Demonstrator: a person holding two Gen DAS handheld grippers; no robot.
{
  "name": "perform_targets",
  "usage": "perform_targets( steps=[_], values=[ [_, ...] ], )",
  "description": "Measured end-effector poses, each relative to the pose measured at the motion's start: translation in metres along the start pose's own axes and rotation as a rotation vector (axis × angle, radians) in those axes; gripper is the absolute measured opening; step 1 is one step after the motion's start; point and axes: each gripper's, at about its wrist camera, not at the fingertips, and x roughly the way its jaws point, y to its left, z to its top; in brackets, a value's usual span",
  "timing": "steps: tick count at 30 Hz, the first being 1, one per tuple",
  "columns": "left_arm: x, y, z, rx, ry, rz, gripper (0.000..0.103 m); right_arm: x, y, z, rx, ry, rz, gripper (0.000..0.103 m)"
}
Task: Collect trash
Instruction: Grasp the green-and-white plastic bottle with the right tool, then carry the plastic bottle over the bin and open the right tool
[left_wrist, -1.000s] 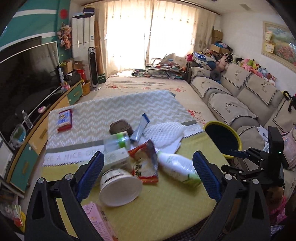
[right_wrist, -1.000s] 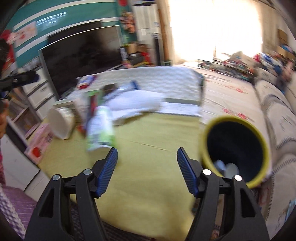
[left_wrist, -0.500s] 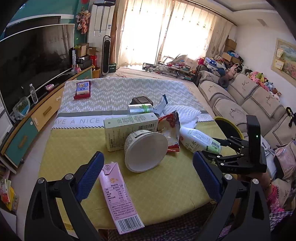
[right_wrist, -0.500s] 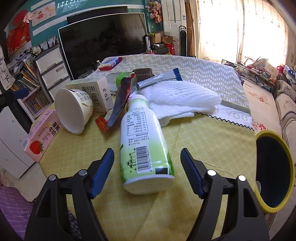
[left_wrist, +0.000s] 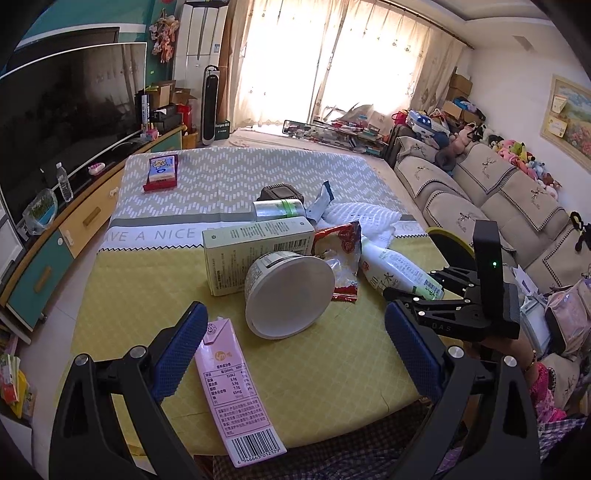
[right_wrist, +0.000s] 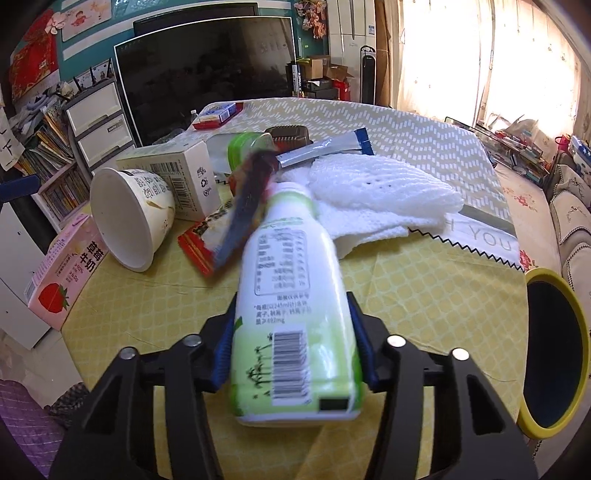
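Left wrist view: left gripper (left_wrist: 293, 339) wide open and holding nothing over the table (left_wrist: 351, 369) near the cup (left_wrist: 290, 295); right wrist view: right gripper (right_wrist: 293, 352) clamped on the bottle (right_wrist: 291, 314), bin (right_wrist: 554, 350) just beside.

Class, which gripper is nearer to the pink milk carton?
Left. The left gripper hangs open right over the pink milk carton, one finger beside it; the right gripper is across the table, shut on the white bottle.

White-and-green bottle (right_wrist: 295, 295), pink carton (left_wrist: 232, 387), yellow lattice-patterned tablecloth (left_wrist: 332, 369).
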Motion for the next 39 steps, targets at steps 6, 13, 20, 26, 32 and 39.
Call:
perform_targets(
  steps=[6, 13, 20, 26, 32, 39],
  values=[
    [0.000, 0.003, 0.000, -0.010, 0.001, -0.004, 0.095, -0.015, 0.005, -0.004, -0.004, -0.010, 0.032, 0.049],
    [0.004, 0.004, -0.001, -0.009, 0.006, -0.008, 0.095, -0.041, 0.003, -0.008, 0.020, -0.053, 0.024, 0.049],
    [0.004, 0.004, 0.000, -0.009, 0.007, -0.006, 0.095, -0.073, -0.043, -0.015, 0.140, -0.114, -0.063, 0.049],
    [0.008, 0.004, 0.001, -0.010, 0.016, -0.002, 0.095, -0.092, -0.120, -0.034, 0.329, -0.106, -0.206, 0.049],
    [0.013, 0.001, 0.002, -0.005, 0.028, 0.002, 0.095, -0.075, -0.192, -0.057, 0.497, -0.019, -0.336, 0.049],
    [0.019, 0.000, 0.000, -0.005, 0.045, 0.015, 0.095, -0.039, -0.247, -0.067, 0.594, 0.060, -0.394, 0.050]
  ],
)
